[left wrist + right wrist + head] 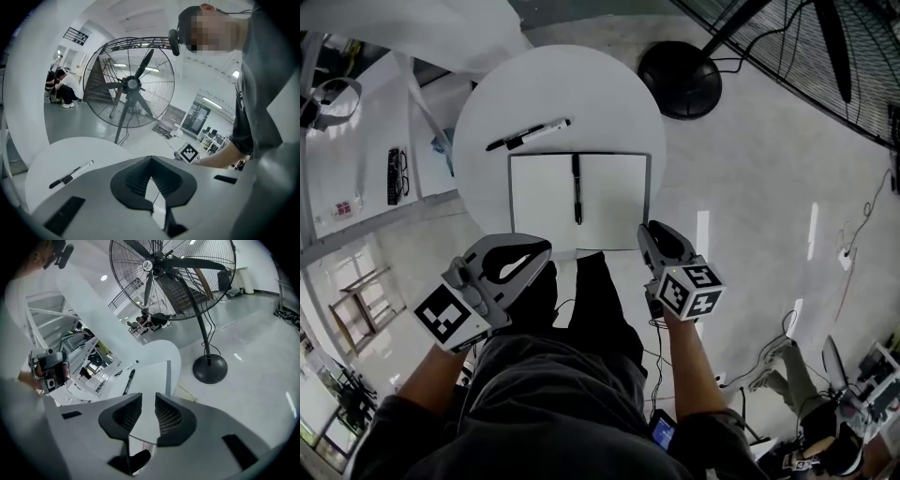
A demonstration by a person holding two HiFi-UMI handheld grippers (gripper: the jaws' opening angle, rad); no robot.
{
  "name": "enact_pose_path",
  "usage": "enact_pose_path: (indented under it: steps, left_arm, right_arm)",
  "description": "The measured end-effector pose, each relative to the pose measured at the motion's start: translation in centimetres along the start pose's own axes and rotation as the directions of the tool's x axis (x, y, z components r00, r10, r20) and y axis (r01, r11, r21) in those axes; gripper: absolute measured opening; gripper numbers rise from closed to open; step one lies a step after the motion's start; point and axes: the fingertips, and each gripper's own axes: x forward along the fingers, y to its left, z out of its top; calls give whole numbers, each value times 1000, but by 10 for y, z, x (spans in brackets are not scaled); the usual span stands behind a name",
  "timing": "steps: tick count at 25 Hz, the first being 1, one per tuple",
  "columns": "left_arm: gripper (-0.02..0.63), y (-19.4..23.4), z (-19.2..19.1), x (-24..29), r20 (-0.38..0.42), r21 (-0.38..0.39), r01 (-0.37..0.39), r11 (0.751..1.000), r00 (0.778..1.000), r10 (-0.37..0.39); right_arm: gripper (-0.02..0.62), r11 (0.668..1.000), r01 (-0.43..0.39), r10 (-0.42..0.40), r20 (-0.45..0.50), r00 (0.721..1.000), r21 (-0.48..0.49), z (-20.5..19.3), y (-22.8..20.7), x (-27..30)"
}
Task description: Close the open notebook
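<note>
The notebook (578,202) is being shown lying open on the table (609,94). The right gripper (645,231), jaws parted and empty, is being held at its near right corner, likely to catch the cover. The left gripper (544,247), jaws together, is being held just off its near left corner.

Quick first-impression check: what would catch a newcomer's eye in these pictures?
An open notebook lies on the round white table, a black pen resting along its centre fold, with a marker just beyond it. The left gripper and right gripper hover at the table's near edge, and a large floor fan stands off to the right.
</note>
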Motion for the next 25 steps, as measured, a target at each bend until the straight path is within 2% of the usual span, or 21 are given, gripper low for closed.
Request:
enact_pose_path:
  steps: [7, 15, 19, 22, 25]
  left_arm:
    - [12, 2, -13, 7, -27, -20, -1, 1000, 1000, 1]
    - [12, 3, -26, 12, -51, -34, 8, 999, 999, -9]
    - [12, 2, -30, 13, -56, -40, 12, 999, 998, -15]
    - [12, 2, -33, 13, -54, -51, 15, 999, 998, -18]
    - [12, 1, -35, 10, -48, -54, 19, 998, 999, -21]
  right_arm:
    - [152, 999, 5, -3, -48, 999, 47, -23, -20, 15]
    - [193, 990, -72, 82, -81, 993, 121, -40, -25, 29]
    - [193, 983, -117, 132, -108, 985, 141, -48, -22, 35]
    - [192, 986, -108, 124, -123, 985, 128, -53, -23, 36]
    - [153, 989, -89, 101, -109, 989, 115, -52, -24, 33]
